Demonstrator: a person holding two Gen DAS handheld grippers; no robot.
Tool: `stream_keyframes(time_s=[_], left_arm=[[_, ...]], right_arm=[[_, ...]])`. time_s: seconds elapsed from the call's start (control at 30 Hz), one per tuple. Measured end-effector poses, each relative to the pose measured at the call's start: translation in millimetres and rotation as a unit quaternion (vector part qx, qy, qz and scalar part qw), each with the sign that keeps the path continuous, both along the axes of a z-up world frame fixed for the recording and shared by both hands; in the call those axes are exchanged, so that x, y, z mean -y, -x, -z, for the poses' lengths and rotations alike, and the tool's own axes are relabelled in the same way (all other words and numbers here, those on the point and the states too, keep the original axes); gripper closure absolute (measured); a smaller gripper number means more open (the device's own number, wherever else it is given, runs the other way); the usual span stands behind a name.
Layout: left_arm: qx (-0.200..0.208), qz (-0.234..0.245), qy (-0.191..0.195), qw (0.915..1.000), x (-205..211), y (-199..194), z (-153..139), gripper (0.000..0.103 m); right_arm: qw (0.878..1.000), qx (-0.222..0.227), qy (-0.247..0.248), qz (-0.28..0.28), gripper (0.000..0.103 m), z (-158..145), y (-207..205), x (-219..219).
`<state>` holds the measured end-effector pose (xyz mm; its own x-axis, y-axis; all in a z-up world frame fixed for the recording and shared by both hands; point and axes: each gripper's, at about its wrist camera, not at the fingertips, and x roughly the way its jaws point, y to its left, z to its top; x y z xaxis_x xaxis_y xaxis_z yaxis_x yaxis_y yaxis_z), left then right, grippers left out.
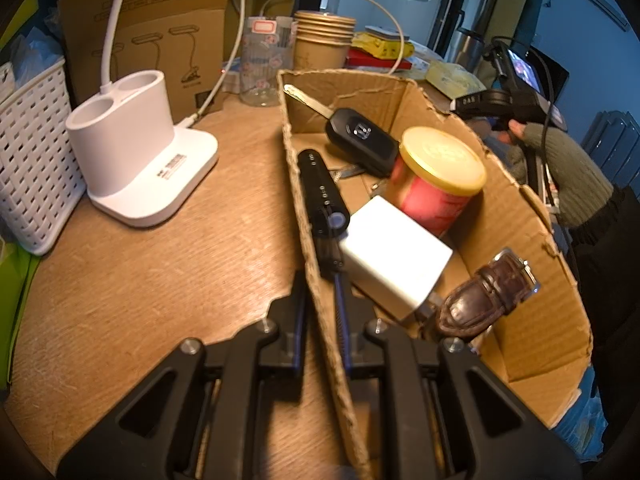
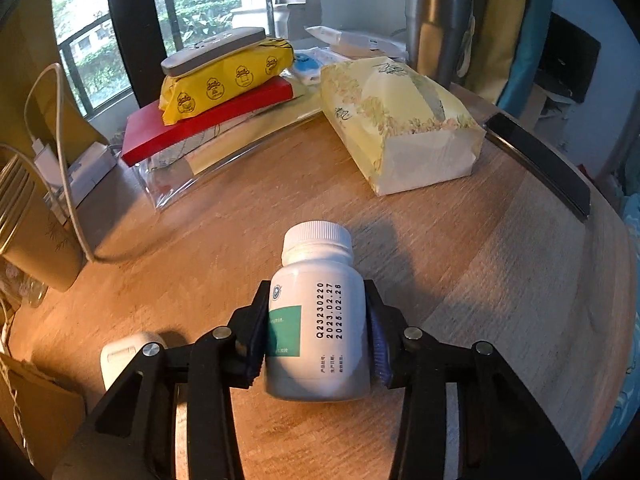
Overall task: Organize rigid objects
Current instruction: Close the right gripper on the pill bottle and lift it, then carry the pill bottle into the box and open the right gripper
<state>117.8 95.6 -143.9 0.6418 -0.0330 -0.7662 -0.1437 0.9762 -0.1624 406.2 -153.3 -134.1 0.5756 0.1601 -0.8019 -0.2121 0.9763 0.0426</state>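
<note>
My left gripper (image 1: 320, 312) is shut on the near left wall of a cardboard box (image 1: 540, 280), one finger outside and one inside. In the box lie a black car key (image 1: 360, 140), a black stick-shaped device (image 1: 320, 192), a white charger block (image 1: 392, 260), a red can with a yellow lid (image 1: 436, 184) and a brown leather watch (image 1: 488, 292). My right gripper (image 2: 318, 328) is shut on a white pill bottle (image 2: 316, 320) with a green label, held above the wooden table (image 2: 480, 280). A small white case (image 2: 124, 356) lies left of that gripper.
Left view: white lamp base (image 1: 136, 160), white basket (image 1: 32, 160), cardboard packaging (image 1: 160, 32), clear jar (image 1: 264, 64), stacked paper cups (image 1: 320, 40). Right view: tissue pack (image 2: 400, 120), yellow wipes on a red book (image 2: 220, 92), steel tumbler (image 2: 436, 16), dark phone (image 2: 540, 160) near the edge.
</note>
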Motion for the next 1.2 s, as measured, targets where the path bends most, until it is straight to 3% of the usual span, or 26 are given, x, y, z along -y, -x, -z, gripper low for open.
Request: stream_keyframes(time_s=[0.63,0.83,1.2], left_arm=[[0.0,0.0,-0.001,1.0,0.1,0.1,-0.3,0.089],[0.0,0.0,0.0,1.0,0.0,0.0,-0.2,0.088],[0.0,-0.001,-0.001,1.0,-0.7,0.7,-0.7,0.089]], right_arm=[[0.998,0.027,-0.01,-0.057,0.058,-23.7,63.5,10.5],[0.997,0.029,-0.008,-0.074,0.058,-26.2,79.7,5.4],[0.988,0.071,-0.013,-0.135,0.058,-59.2,132.5,-24.8]])
